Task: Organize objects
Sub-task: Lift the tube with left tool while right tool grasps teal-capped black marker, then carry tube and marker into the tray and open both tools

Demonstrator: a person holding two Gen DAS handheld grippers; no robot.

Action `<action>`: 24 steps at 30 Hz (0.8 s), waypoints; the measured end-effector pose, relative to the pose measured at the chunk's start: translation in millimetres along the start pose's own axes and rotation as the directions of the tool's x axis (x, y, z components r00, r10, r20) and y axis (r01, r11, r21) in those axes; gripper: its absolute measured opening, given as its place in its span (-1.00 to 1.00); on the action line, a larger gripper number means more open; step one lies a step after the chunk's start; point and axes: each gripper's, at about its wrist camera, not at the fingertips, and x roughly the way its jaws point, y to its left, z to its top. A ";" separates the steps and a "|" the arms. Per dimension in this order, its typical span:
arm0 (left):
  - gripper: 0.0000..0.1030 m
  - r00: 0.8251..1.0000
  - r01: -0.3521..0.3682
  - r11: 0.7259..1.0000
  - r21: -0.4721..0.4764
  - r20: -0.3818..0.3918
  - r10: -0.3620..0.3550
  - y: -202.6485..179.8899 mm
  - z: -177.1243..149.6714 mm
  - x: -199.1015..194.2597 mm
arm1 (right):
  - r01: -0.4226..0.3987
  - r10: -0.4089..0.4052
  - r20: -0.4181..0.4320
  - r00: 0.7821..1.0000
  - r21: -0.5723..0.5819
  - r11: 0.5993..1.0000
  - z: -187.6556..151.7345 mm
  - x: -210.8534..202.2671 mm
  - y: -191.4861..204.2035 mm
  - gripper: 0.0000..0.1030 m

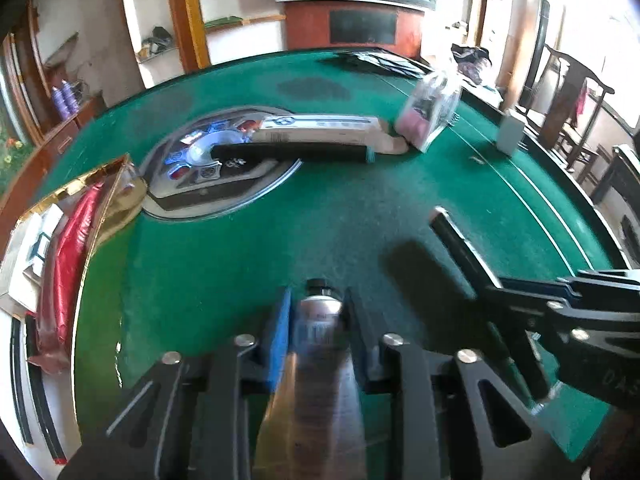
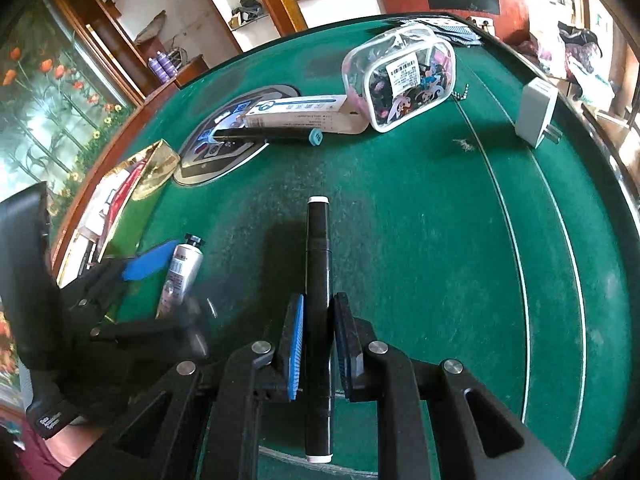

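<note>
Your left gripper [image 1: 318, 320] is clamped on a silver squeeze tube [image 1: 320, 320] with a black screw cap, cap pointing forward, blue pads pressing both sides. The printed label on it is motion-blurred in the left wrist view; the right wrist view shows the tube [image 2: 180, 272] more clearly, angled over the felt beside your left gripper [image 2: 160, 276], though the text is still too small to read.

Your right gripper [image 2: 318, 340] is closed on a black marker [image 2: 318, 280] with white ends, held lengthwise between the pads, one end sticking out ahead and the other running back under the camera. In the left wrist view that marker [image 1: 460, 244] and the right gripper [image 1: 516, 300] come in from the right edge, partly cut off.

Farther back, on the round printed mat [image 2: 224, 140], lie a second black marker with a teal end [image 2: 272, 135] and a long white box [image 2: 296, 114], touching each other. Just beside the box stands a clear zip pouch [image 2: 400, 80] stuffed with small items; its contents cannot be made out. A white plug adapter [image 2: 536, 114] stands well apart on the right. A gold box [image 1: 72, 216] with red lining sits at the left edge, cropped.

Surface is a green felt table [image 2: 420, 240] with white arc lines. Room behind: wooden shelves, a dark screen, chairs, bright washed-out windows.
</note>
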 end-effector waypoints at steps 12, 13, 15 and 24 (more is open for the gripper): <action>-0.53 0.982 0.164 0.979 -0.123 0.109 -0.151 22.1 -12.9 -49.6 | -0.059 0.056 0.047 0.997 0.055 0.997 -10.6 -9.1 -5.8 -0.72; -0.53 0.979 0.181 0.974 -0.136 0.124 -0.164 25.4 -15.4 -55.7 | -0.064 0.061 0.050 0.997 0.057 0.996 -10.8 -10.0 -5.5 -0.72; -0.53 0.972 0.209 0.964 -0.167 0.143 -0.186 33.0 -19.0 -65.1 | -0.074 0.071 0.060 0.996 0.059 0.995 -11.2 -12.9 -4.8 -0.72; -0.53 0.943 0.273 0.927 -0.256 0.263 -0.204 74.1 -25.5 -114.7 | -0.109 0.104 0.116 0.988 0.035 0.993 -6.6 -33.7 11.3 -0.72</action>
